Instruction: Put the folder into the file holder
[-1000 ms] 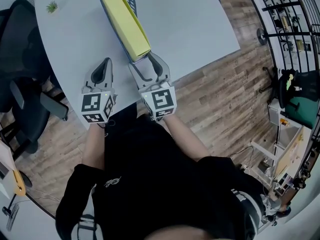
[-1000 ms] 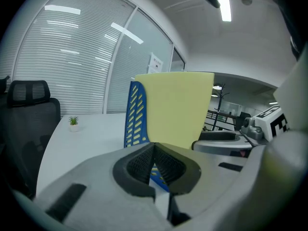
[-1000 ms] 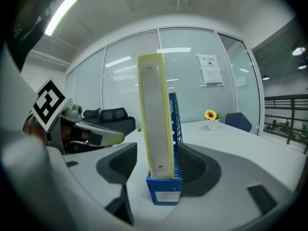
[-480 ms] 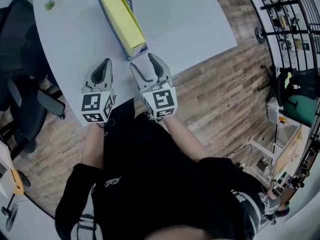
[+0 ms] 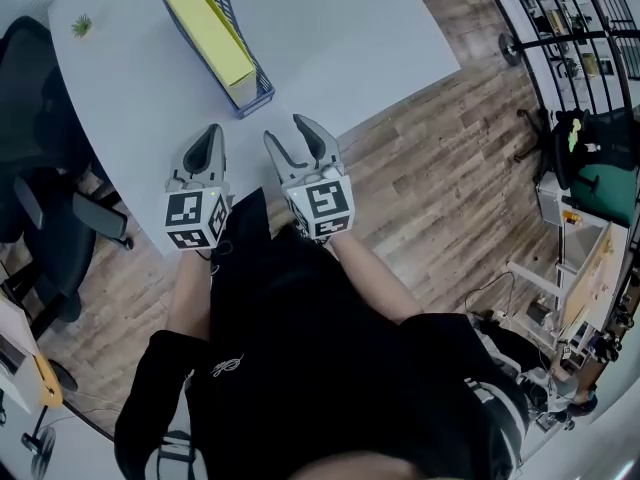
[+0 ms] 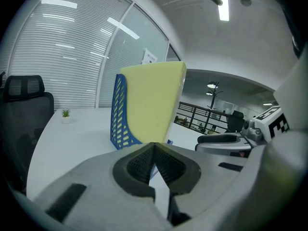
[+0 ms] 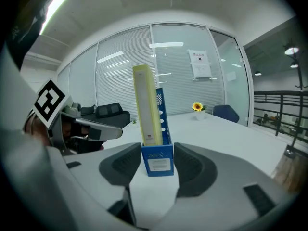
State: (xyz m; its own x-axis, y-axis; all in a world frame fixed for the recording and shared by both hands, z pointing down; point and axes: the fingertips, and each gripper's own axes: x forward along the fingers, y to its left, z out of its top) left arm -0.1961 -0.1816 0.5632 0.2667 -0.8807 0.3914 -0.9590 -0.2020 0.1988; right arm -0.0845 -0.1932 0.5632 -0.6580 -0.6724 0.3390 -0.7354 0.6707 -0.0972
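Note:
A yellow folder (image 5: 200, 20) stands inside the blue file holder (image 5: 256, 94) on the white table (image 5: 340, 38). My left gripper (image 5: 210, 140) hovers shut over the near table edge, short of the holder's near end. In the left gripper view its closed tips (image 6: 153, 146) point at the folder (image 6: 151, 105) and the holder (image 6: 117, 114). My right gripper (image 5: 298, 134) is open and empty, just right of that end and apart from it. Its jaws have just been closing a little, with nothing between them. In the right gripper view (image 7: 158, 165) the holder (image 7: 157, 161) and the folder (image 7: 147, 105) stand a short way ahead.
A black office chair (image 5: 40, 168) stands left of the table, and a small potted plant (image 5: 80, 25) sits at its far left. A sunflower pot (image 7: 197, 107) is farther back. Shelving and clutter (image 5: 590, 88) line the right over wood floor.
Both grippers have drawn back from the holder toward the near table edge. The right gripper's jaws, which were around the holder's near end, now stand apart from it.

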